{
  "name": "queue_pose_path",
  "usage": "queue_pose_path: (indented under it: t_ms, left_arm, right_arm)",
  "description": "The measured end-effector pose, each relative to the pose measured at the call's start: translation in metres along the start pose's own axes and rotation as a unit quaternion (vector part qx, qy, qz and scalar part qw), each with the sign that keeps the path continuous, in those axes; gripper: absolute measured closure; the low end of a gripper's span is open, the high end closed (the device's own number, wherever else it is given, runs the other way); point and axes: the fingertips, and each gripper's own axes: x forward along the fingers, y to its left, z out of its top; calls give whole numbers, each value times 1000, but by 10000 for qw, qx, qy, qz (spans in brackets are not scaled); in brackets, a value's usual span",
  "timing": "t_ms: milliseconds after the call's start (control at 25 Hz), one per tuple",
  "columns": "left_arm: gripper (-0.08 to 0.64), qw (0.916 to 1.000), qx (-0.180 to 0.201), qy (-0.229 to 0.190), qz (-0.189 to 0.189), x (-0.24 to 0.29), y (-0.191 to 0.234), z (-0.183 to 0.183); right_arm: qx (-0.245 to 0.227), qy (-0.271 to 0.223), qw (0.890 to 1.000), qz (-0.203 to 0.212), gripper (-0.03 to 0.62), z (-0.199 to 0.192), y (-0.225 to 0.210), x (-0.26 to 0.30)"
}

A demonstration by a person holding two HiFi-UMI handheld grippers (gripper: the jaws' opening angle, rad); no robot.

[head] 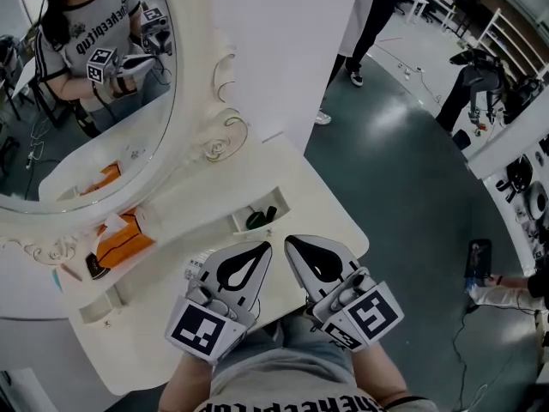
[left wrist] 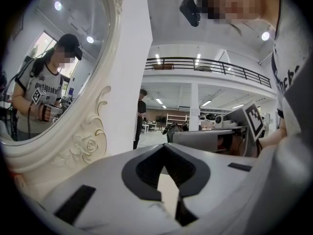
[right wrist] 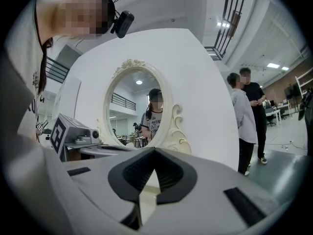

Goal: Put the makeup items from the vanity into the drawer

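Far left, on the shelf of the vanity [head: 300, 183] under the mirror [head: 86, 84]: a thin pinkish stick [head: 69, 273], a dark round piece [head: 94, 269] and an orange pack [head: 120, 240], bunched close, the dark piece touching the pack's near-left corner; too small to tell exactly what each one is.

Handling, my read: the orange pack looks like light card or foil, likely gives a bit, so pinch it across the thin side near an edge, not the flat face; the dark round piece looks hard, smooth and light, so slip risk, take it across its width low down; the stick is thin, may roll, grip mid-length; all probably light, nothing to squeeze hard.

Centre: a small drawer [head: 257, 217] stands open in the vanity top with dark things already in it; well apart from the shelf items, to their right.

Near centre: left gripper [head: 262, 252], jaws together, nothing between them; its own view shows the tips meeting [left wrist: 165, 146].

Just right of it: right gripper [head: 296, 247], also closed tight and empty [right wrist: 155, 151]; both sit at the near edge of the vanity, short of any item; both must open before a pick.
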Motion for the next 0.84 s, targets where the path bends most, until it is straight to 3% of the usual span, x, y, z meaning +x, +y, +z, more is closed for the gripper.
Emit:
queue_pose_path:
  t_ms: [840]
  left_arm:
    - [541, 9999, -4, -96, 95, 0, 0, 4]
  right_arm:
    - [-177, 7, 9998, 115, 583, 4, 3, -1]
